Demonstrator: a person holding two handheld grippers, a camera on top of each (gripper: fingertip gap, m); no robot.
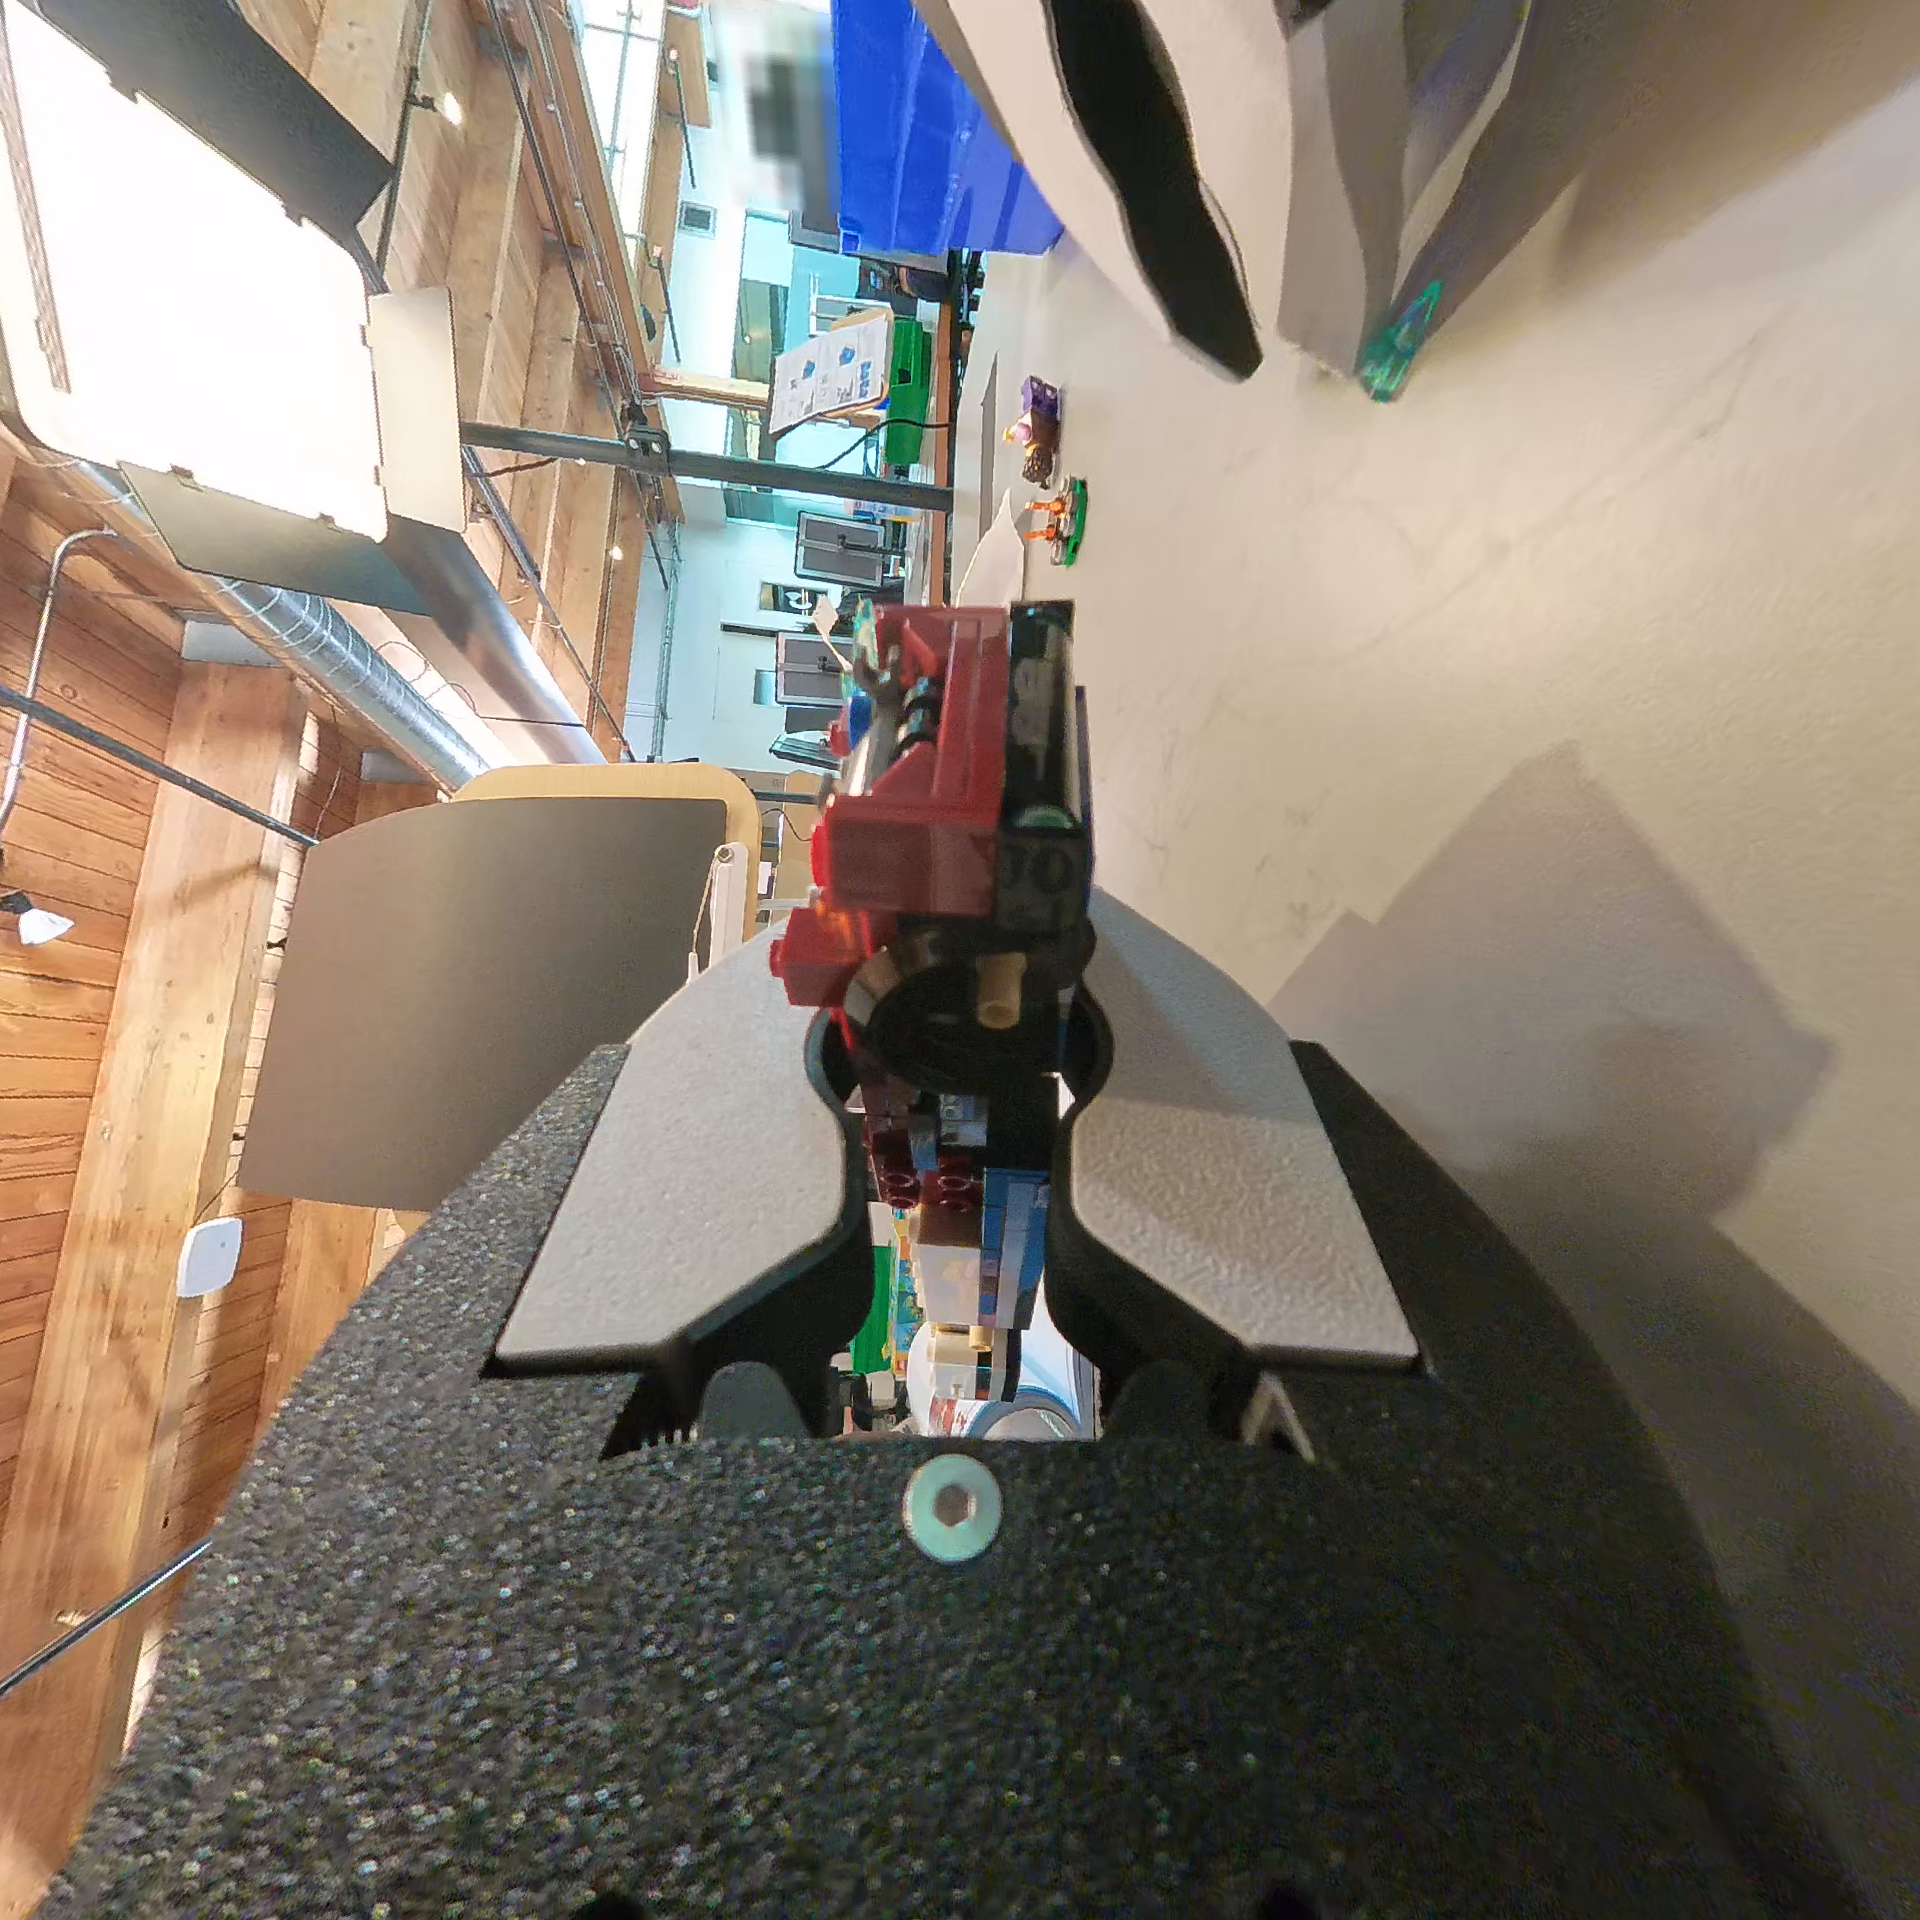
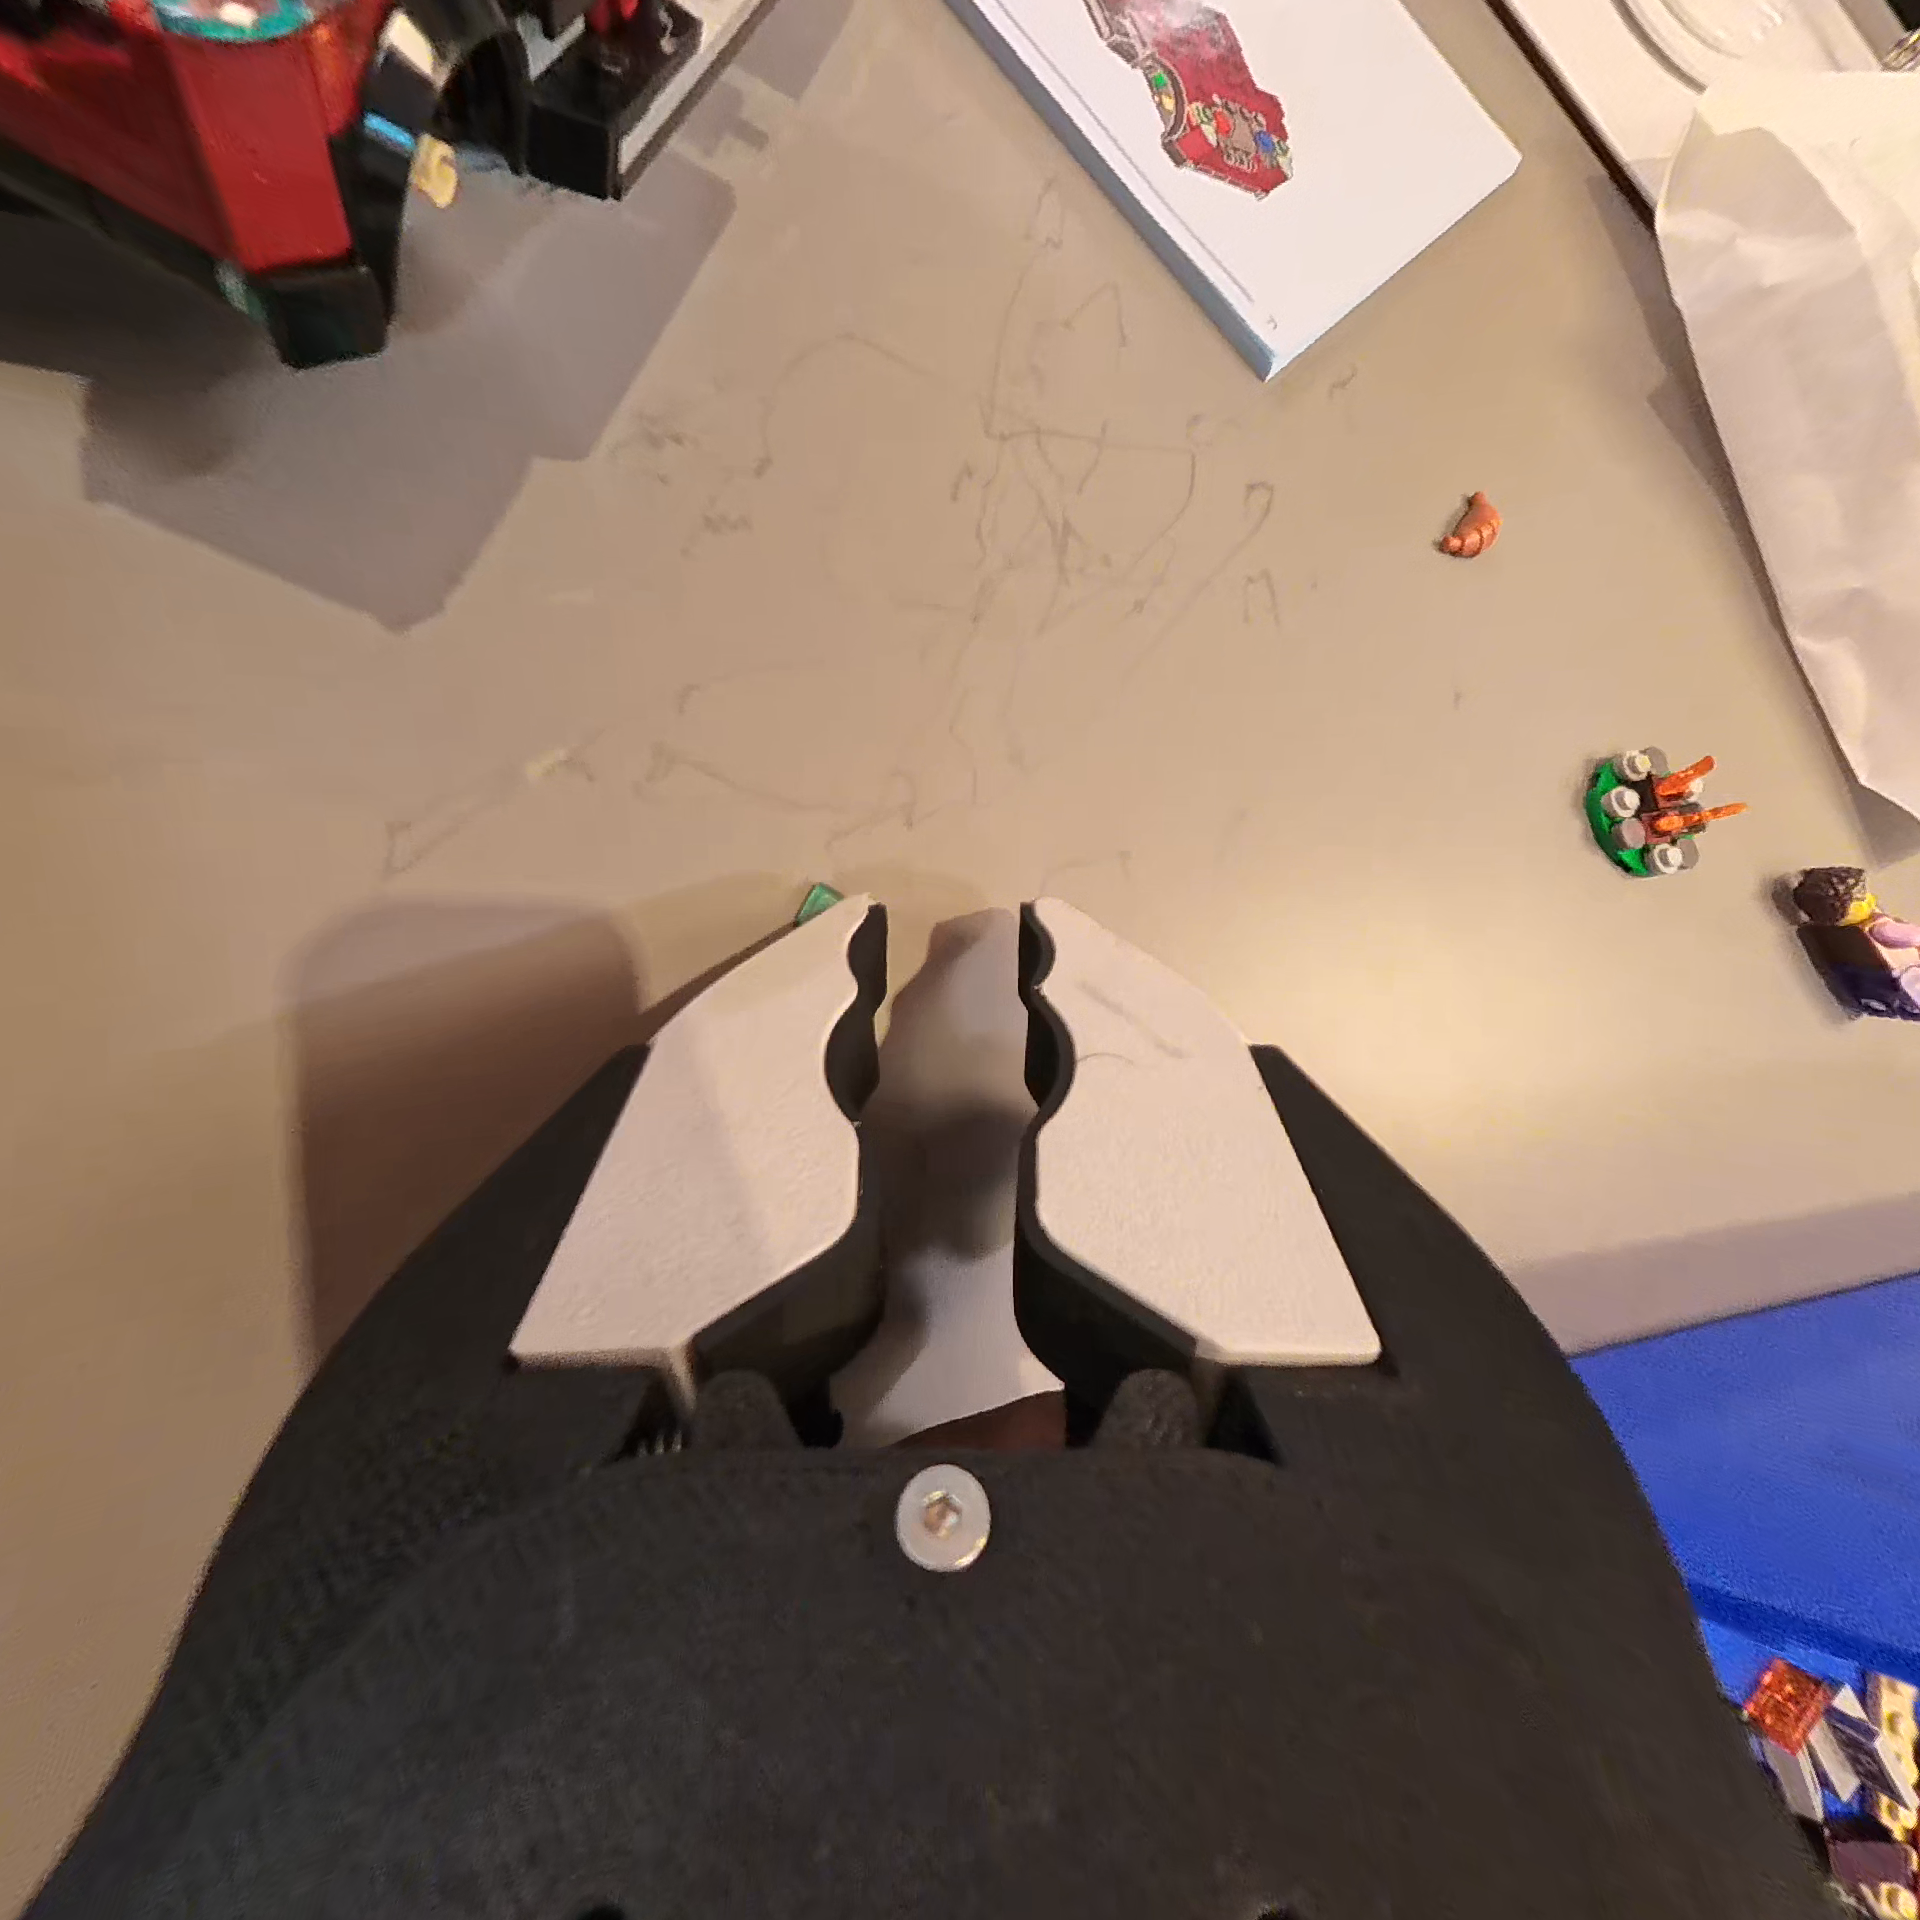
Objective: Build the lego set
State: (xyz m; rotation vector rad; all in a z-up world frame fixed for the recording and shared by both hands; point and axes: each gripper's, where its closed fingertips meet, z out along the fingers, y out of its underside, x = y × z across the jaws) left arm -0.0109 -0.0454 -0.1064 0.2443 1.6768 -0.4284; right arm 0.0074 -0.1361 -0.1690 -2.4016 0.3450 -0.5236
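Note:
My left gripper [image 1: 951,997] is shut on a red and black brick-built model [image 1: 925,831], clamped between both pads and held just off the beige table [image 1: 1455,675]. The model juts out well past the fingertips; a black wheel with a tan pin sits at the tips. The same model shows at the top left of the right wrist view [image 2: 208,156]. My right gripper [image 2: 951,914] is open, its tips low over the table. A small clear green piece [image 2: 819,902] lies against the outside of its left fingertip, not between the pads. The right gripper's fingers [image 1: 1143,156] show in the left wrist view.
An instruction booklet [image 2: 1278,156] and a white paper bag [image 2: 1818,416] lie far right. A small brown croissant piece [image 2: 1470,525], a green round plate with orange flames [image 2: 1647,810] and a minifigure [image 2: 1860,945] lie to the right. A blue tray [image 2: 1766,1475] holds loose bricks. Left tips to right tips: about 12 centimeters.

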